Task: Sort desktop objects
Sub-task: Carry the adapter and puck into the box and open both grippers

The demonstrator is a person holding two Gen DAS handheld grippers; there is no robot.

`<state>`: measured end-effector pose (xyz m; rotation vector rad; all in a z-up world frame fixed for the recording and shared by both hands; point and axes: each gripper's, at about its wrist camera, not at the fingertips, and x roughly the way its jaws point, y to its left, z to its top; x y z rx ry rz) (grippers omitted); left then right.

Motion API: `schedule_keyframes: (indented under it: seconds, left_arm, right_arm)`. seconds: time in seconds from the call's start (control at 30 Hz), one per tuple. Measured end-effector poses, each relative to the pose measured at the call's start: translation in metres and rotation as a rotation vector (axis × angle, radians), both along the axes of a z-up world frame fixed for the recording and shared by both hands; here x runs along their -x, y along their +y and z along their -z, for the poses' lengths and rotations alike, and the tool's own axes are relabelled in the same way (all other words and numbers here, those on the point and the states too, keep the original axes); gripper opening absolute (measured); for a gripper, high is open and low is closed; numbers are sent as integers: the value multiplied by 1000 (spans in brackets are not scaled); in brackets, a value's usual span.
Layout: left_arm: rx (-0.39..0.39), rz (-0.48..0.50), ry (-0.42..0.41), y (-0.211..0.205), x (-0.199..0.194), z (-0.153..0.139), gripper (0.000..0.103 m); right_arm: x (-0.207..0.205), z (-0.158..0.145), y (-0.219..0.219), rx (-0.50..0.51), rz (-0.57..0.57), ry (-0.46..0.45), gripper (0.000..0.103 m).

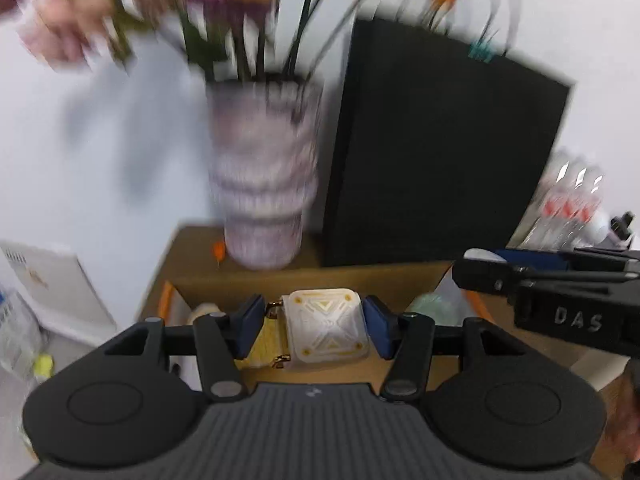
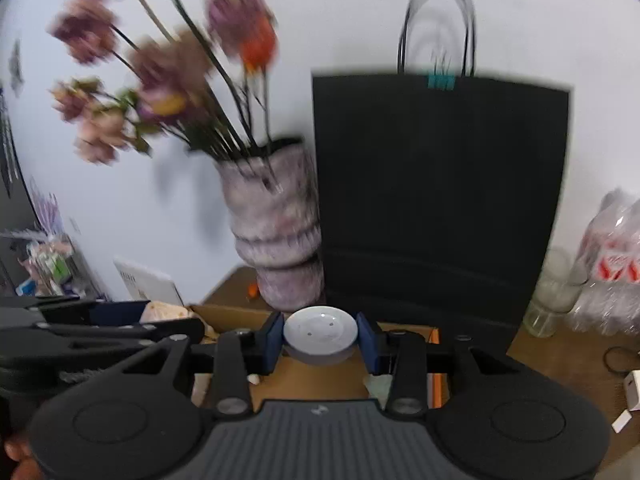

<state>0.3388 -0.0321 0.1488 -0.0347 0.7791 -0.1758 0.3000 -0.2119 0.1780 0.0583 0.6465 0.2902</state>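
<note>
A white and gold patterned case (image 1: 326,330) is clamped in the left hand-held gripper (image 1: 325,330), a small round white disc (image 2: 320,330) in the right hand-held gripper (image 2: 320,338). Both are held above the open cardboard box (image 1: 320,280) before the vase (image 1: 262,176), probably for dropping in.

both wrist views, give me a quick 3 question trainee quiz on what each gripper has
1. What is the left gripper clamped on?
2. True or false: the right gripper holds nothing.
3. Right of the vase stands: A) white box B) black paper bag C) kettle

Key:
1. A white patterned square case with gold lines and hinges.
2. False; it grips a small round white disc.
3. B
</note>
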Motion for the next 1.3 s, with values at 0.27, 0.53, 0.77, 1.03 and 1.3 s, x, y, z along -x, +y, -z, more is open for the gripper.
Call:
schedule_keyframes:
  seconds: [0.27, 0.53, 0.77, 1.03, 1.3]
  left_arm:
    - [-13, -68, 202, -5, -76, 79, 55]
    - [42, -42, 198, -10, -90, 88, 60]
    - [26, -33, 190, -3, -83, 75, 68]
    - [-76, -32, 193, 9, -56, 44, 35]
    - [-106, -68, 178, 16, -5, 8, 84]
  right_arm:
    - [-100, 78, 4, -67, 23, 334, 38]
    - [-122, 125, 0, -27, 78, 394, 39]
    - [-119, 121, -6, -85, 43, 398, 49]
    - [-97, 76, -12, -48, 65, 363, 59]
    - [-53, 37, -14, 32, 75, 357, 76]
